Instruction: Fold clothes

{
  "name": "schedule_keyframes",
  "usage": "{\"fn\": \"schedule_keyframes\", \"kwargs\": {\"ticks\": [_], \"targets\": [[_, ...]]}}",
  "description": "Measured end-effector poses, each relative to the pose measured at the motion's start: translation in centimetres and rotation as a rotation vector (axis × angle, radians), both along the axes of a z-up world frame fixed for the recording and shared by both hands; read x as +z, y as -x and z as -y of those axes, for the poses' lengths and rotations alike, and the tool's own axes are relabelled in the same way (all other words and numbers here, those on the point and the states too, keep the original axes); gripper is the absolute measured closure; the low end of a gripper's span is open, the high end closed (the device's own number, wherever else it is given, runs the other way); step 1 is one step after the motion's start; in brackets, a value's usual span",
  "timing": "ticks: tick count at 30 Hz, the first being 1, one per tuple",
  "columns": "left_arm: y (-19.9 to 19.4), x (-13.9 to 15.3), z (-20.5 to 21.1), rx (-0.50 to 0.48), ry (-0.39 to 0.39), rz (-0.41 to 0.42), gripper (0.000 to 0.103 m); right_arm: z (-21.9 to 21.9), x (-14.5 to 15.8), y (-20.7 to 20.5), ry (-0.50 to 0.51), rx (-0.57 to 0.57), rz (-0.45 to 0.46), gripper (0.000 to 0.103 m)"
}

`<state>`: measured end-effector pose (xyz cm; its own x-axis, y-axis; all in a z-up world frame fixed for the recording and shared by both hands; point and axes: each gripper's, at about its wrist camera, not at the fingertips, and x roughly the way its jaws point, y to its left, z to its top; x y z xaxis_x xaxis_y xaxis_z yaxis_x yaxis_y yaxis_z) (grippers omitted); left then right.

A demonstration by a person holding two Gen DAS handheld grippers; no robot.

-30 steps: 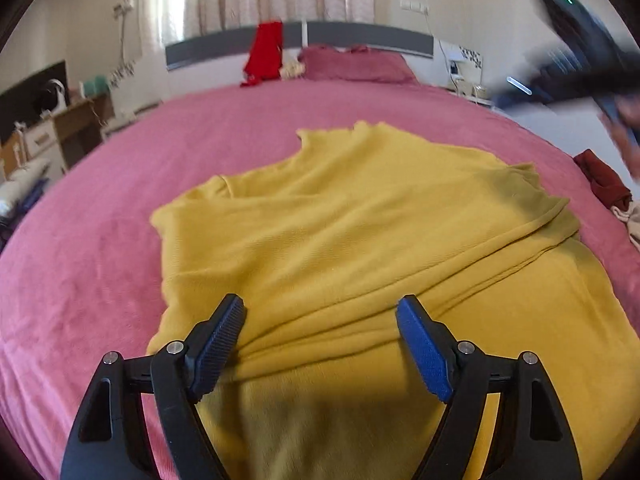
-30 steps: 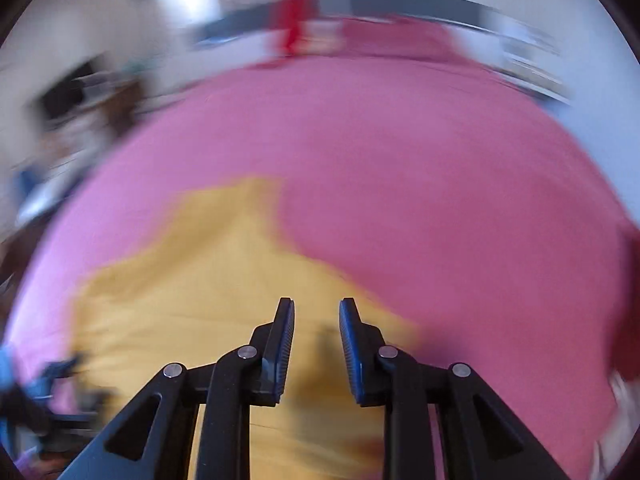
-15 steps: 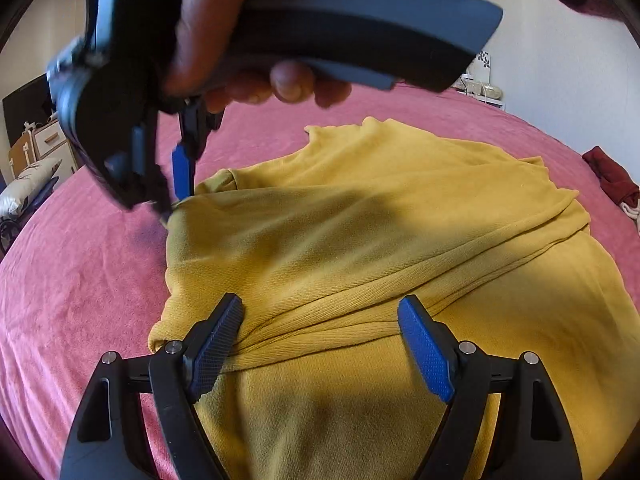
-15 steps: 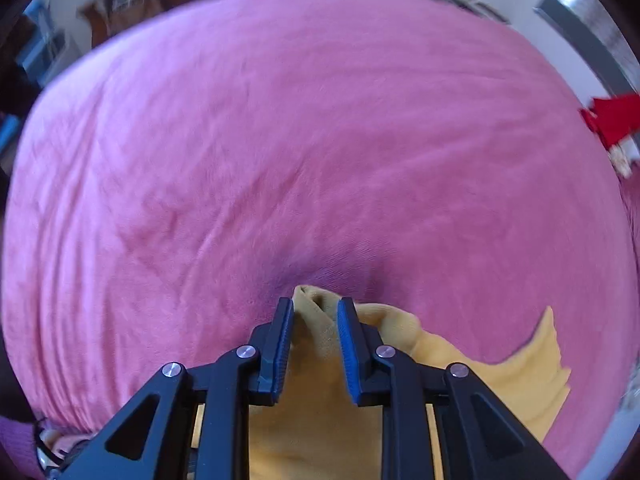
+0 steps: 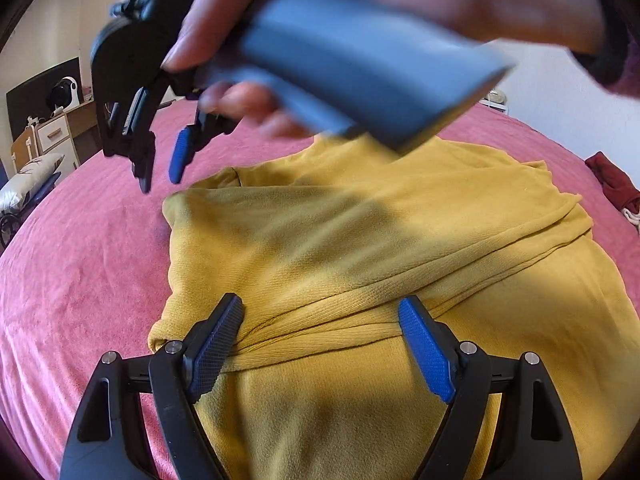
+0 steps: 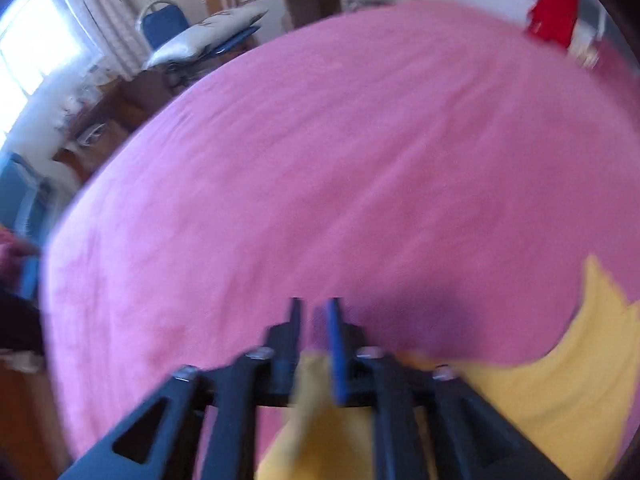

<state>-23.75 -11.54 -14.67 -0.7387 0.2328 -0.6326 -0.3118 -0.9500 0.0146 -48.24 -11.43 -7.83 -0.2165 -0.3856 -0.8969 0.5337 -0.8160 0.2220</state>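
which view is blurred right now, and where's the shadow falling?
Right wrist view: motion-blurred throughout, right gripper fingers and pink bedspread smeared. Left wrist view: sharp on the yellow sweater and left gripper, but the hand close to the lens is blurred; its shadow darkens the sweater's upper left. Both show fisheye curvature.

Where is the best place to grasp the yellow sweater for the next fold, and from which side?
Probably the bunched hem ridge of the yellow sweater, lying between the open left gripper fingers. Come straight down from the near side: the raised folds give something to pinch, while the rest lies flat.
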Motion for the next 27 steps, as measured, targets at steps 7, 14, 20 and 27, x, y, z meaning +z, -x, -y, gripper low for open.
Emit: {"fn": "schedule_keyframes", "kwargs": {"ticks": [7,14,20,27], "targets": [[0.1,0.2,-0.2,0.002,0.005,-0.002,0.021,2.3,-1.2,-2.2,-0.249,0.146,-0.053,0.081],[0.4,0.4,-0.8,0.008,0.008,-0.003,0.020,2.3,-1.0,-0.7,-0.153,0.006,-0.107,0.100],[0.7,0.5,-0.7,0.003,-0.017,0.010,0.020,0.4,-0.8,0.9,0.095,-0.091,-0.030,0.093],[0.4,2.2,-0.7,-0.004,-0.024,-0.005,0.020,-9.8,5.0,-6.2,0.324,-0.301,-0.168,0.076]]}}
